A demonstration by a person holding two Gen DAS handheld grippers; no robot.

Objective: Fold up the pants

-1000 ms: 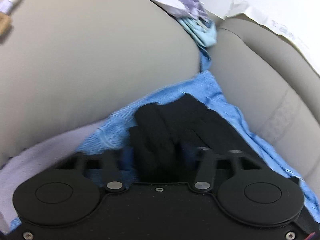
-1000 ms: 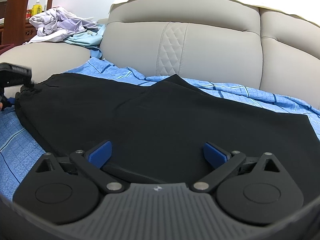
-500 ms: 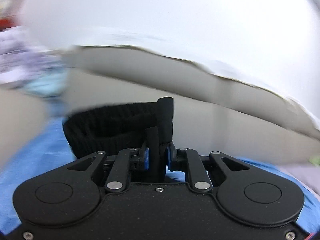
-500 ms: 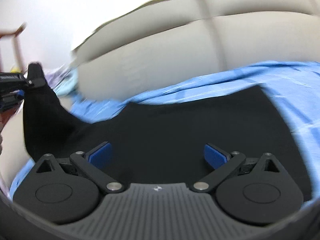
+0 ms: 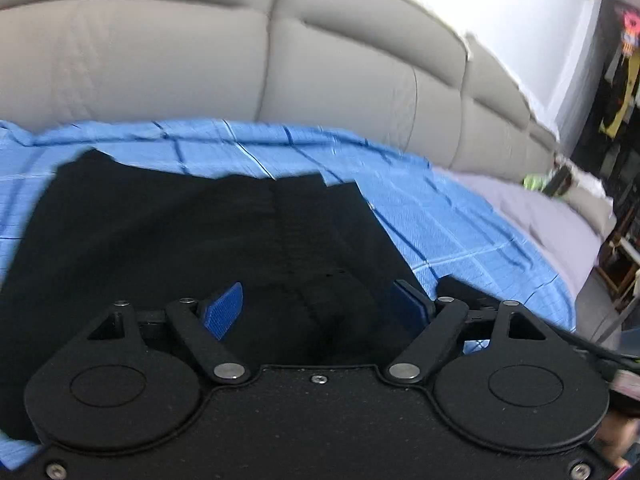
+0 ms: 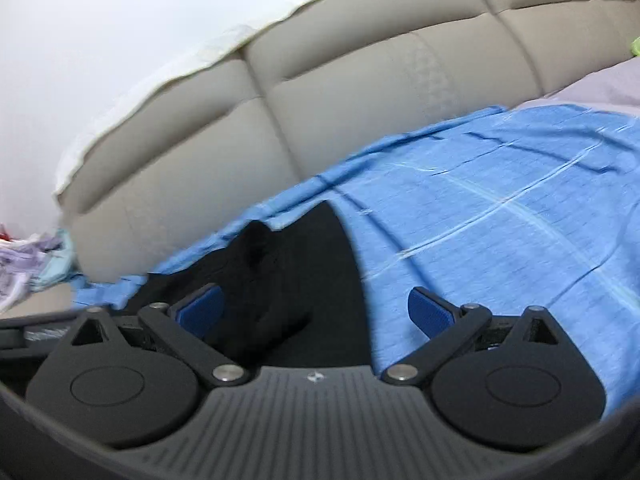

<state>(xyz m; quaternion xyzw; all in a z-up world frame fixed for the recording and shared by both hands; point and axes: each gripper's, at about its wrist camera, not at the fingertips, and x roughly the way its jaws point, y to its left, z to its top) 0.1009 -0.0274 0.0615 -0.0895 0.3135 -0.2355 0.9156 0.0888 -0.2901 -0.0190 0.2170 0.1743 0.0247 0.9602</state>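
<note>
L claw (image 5: 316, 308): jaws spread wide, both blue pads visible, nothing clamped between them. It sits low over the black pants (image 5: 180, 240); cloth fills the gap between the fingers, but I can't tell if pads touch it. R pad partly hidden behind a raised fold of the fabric.

R claw (image 6: 316, 312): jaws also spread wide, holding nothing. L pad (image 6: 200, 312) sits over the black cloth, R pad (image 6: 432, 312) over the blue sheet (image 6: 500, 220). Gap straddles the pants' edge.

Pants, L view: lying on the blue checked sheet, dark mass approx. centre-left of frame, extending under my claw. Far edge is uneven, w/ several stepped layers showing near the middle, so fabric is doubled over itself there. R edge runs diagonally down toward my R finger. Pants, R view (image 6: 280, 272): a bunched lump rises near the far end; rest lies flat, straight edge against bare sheet.

Sheet covers the seat of a beige sofa (image 5: 320, 60); back cushions directly behind. Beyond the sheet, R side, a grey-lilac cover (image 5: 540, 216) w/ a small green item (image 5: 536, 180) on it, too blurred to ID. R view, far L: pile of pale clothes (image 6: 24, 268) on the sofa arm. Both views motion-blurred.
</note>
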